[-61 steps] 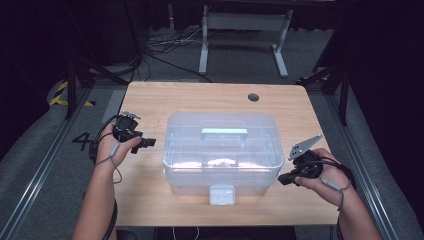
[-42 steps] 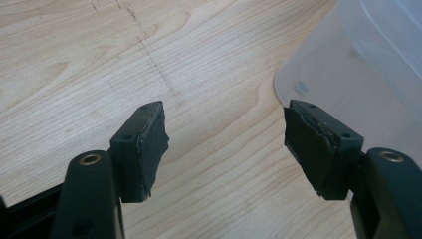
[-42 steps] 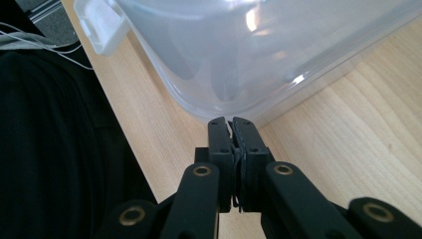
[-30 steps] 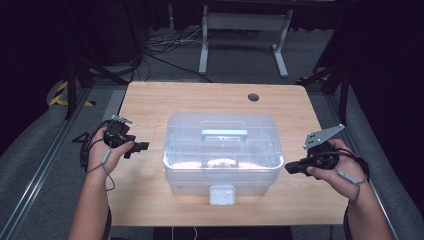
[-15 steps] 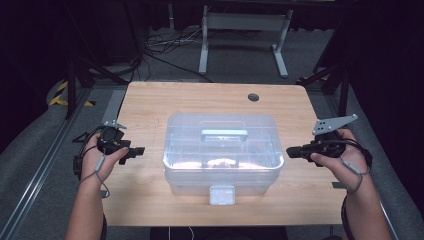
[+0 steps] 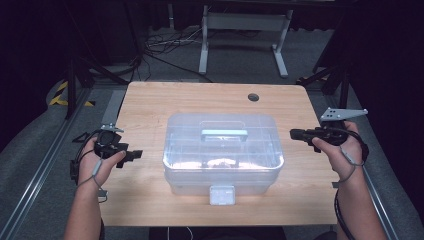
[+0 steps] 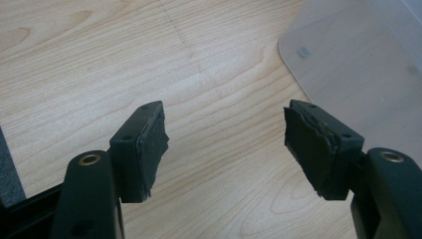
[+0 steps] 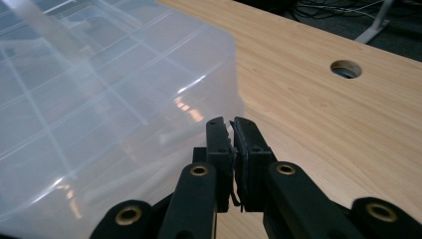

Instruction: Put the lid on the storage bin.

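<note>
Wooden surface, clear lidded plastic box at centre, left tool spread open beside it, right tool closed empty near its other side.

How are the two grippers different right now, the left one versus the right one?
The left gripper has its jaws spread wide over bare wood; the right gripper has its jaws pressed together. The left one sits apart from the clear plastic box, while the right one points at the box's end wall. Both hold nothing.

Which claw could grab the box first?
Probably the left claw: its jaws stand wide open, pointing toward the clear box. The right claw is nearer the box but shut, so it must open first.
</note>
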{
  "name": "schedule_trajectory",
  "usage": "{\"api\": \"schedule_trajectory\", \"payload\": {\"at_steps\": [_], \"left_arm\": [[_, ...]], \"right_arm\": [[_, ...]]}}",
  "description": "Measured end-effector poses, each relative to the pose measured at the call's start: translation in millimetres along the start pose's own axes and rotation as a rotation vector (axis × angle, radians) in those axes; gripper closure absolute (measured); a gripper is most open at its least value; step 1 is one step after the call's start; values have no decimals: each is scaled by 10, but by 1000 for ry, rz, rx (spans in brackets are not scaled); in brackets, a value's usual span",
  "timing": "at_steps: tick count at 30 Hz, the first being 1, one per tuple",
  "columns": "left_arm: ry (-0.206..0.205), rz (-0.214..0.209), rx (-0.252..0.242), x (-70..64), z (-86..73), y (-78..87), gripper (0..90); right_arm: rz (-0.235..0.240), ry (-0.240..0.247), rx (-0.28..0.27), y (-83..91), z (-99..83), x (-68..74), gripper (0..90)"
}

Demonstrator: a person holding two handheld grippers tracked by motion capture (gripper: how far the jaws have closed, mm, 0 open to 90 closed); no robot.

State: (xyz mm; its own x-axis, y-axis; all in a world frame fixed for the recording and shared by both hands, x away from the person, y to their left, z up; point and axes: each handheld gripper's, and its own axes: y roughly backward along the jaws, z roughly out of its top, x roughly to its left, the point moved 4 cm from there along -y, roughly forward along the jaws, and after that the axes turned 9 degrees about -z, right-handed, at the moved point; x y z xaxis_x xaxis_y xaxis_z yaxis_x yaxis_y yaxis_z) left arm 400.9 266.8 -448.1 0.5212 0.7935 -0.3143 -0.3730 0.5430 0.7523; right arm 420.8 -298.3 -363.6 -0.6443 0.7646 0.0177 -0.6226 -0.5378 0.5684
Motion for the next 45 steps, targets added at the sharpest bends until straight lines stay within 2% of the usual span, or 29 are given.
{"api": "schedule_trajectory", "payload": {"at_steps": [5,12,15,16,20,21,26,38,41,45], "left_arm": [[3,6,-9,25,-10,38,331],[4,9,-12,30,-2,31,331],[5,9,-11,30,4,16,331],[0,11,-7,35,9,4,331],[3,13,-1,39,17,-11,330],[-1,14,0,48,23,-15,330],[-1,13,13,72,39,-60,329],[-19,-4,28,96,40,-167,326],[-24,-8,30,105,39,-187,325],[-25,-13,36,118,30,-227,325]], "right_arm": [[-42,-33,-19,-56,-45,-119,858],[-75,-76,-16,-152,-152,-282,858],[-88,-81,-8,-180,-189,-322,853],[-108,-78,-7,-204,-216,-353,847],[-130,-78,-1,-262,-273,-402,832],[-148,-70,2,-309,-324,-441,826],[-149,-75,7,-382,-415,-499,810],[-173,-95,36,-567,-652,-681,702],[-174,-73,6,-610,-674,-691,690],[-169,-64,3,-674,-729,-710,671]]}}
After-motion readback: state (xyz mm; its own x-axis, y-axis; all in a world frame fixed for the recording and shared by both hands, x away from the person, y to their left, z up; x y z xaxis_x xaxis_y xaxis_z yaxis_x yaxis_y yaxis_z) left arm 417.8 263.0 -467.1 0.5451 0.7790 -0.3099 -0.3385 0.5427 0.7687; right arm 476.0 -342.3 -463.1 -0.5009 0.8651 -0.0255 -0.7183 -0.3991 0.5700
